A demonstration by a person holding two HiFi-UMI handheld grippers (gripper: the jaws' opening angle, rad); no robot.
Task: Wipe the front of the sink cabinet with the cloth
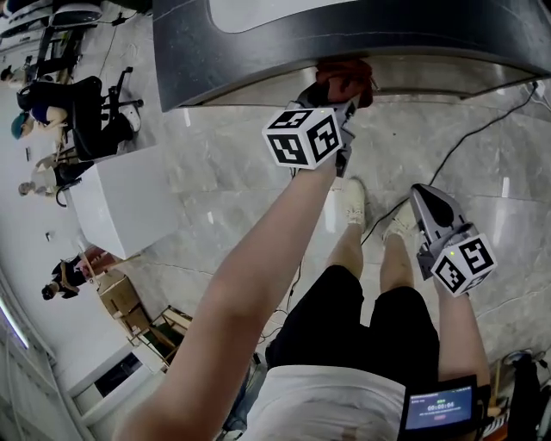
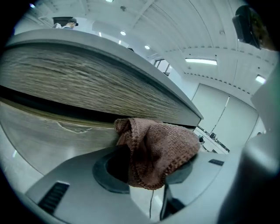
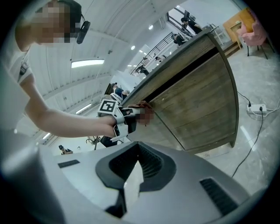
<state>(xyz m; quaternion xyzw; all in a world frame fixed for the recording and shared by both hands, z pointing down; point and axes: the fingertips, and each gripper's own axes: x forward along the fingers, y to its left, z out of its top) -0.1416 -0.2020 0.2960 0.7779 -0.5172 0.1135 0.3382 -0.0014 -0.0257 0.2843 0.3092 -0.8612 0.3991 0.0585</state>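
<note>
Left gripper (image 2: 148, 169) is clenched on the brown knitted cloth (image 2: 159, 146). The cloth is bunched between the jaws and bulges over the tips. A loose thread hangs below it.

The cloth is pressed on the wood-grain front of the sink cabinet (image 3: 197, 100), high up and just under the dark recess below the cabinet top (image 1: 189, 52). In the right gripper view, contact is near the left end of the front panel. My left arm is stretched forward to reach it. The head view shows the cloth tucked under the overhanging edge of the top, with the white sink basin (image 1: 344, 13) above.

Right gripper (image 3: 139, 159) is clenched with nothing in it: jaws together, only floor visible past them. It hangs low at my right side, well apart from the cabinet, with its camera looking toward the cabinet and the left gripper.

The floor (image 1: 224, 181) is pale marble-look tile. A black cable (image 1: 469, 138) runs across it toward the right end of the cabinet, and a white power strip (image 3: 256, 108) lies near the cabinet's right corner. My shoes (image 1: 353, 200) are near the cabinet base. A small screen unit (image 1: 439, 406) sits at my waist.

Far left in the head view there's a white block (image 1: 129, 207), with seated people beyond it.
</note>
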